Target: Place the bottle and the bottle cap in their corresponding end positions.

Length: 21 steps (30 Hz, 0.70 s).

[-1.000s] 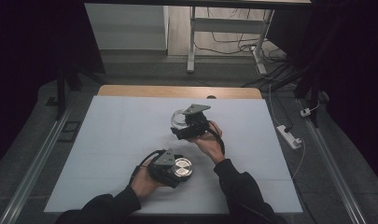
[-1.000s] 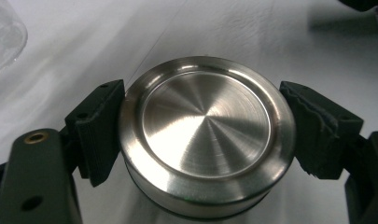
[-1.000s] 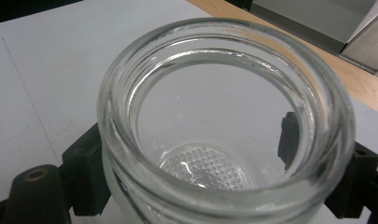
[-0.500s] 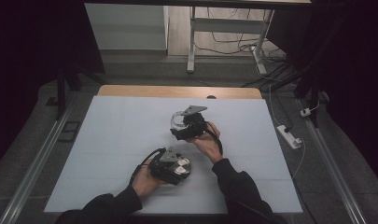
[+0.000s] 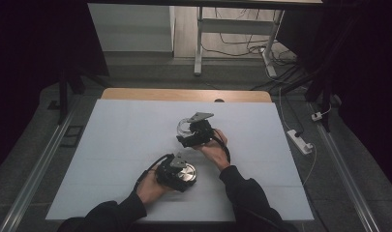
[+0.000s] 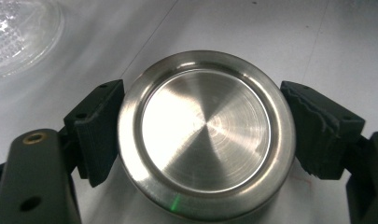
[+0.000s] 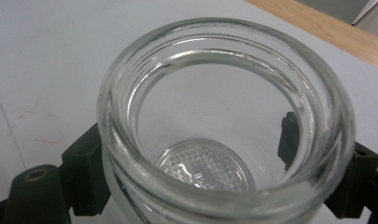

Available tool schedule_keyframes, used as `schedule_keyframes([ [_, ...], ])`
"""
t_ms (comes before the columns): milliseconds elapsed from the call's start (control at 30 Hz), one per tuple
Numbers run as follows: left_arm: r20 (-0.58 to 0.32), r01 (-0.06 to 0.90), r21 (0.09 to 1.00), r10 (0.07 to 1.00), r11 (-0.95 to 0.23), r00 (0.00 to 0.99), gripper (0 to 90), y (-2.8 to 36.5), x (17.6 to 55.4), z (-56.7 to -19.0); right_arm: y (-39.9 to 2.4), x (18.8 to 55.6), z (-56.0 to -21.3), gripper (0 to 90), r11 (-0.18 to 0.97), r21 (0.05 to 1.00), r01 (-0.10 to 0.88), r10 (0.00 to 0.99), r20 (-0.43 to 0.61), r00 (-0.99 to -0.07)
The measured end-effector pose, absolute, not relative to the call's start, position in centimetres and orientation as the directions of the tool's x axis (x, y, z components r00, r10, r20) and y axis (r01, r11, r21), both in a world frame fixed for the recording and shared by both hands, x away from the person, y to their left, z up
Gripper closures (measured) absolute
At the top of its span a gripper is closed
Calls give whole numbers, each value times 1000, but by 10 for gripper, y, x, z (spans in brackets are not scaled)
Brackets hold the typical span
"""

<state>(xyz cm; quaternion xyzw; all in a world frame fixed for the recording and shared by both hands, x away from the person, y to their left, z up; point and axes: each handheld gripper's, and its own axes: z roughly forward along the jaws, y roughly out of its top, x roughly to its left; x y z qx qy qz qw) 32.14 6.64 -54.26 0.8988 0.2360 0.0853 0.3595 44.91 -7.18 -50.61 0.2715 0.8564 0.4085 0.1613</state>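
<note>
— Pale grey table [image 5: 111,145], dark room all round it. What has the left gripper [image 5: 176,175] got?

— A round steel lid [image 6: 206,133], its jaws pinching the rim from both sides, near the table's front edge.

— And the right gripper [image 5: 191,134]?

— Its jaws are clamped round an open glass jar [image 7: 224,121], upright at mid-table, just beyond the lid.

Worktop [image 5: 116,145]: I see a pale sheet covering nearly all of it, with a bare wooden strip [image 5: 150,94] along the far edge.
Power strip [image 5: 300,140]: white, lying on the floor just right of the worktop, its cable running off.
Frame legs [image 5: 199,43]: I see a white metal stand beyond the worktop, loose cables [image 5: 242,41] on the floor beside it.
Rails [image 5: 38,164]: metal, on the floor along both sides.
</note>
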Motion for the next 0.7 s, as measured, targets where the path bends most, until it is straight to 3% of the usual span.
schedule_keyframes([
  [300, -28, 370, 679, 482, -634, 876, 127, 66, 322, -543, -72, 448, -508, 142, 519, 784, 340, 604, -54, -795],
  [467, -43, 372, 696, 481, -614, 876, 91, 68, 322, -543, -69, 447, -513, 74, 554, 763, 333, 587, -76, -806],
  [700, -102, 391, 732, 478, -559, 873, 40, 76, 325, -542, -71, 448, -507, 38, 526, 768, 366, 596, -26, -803],
])
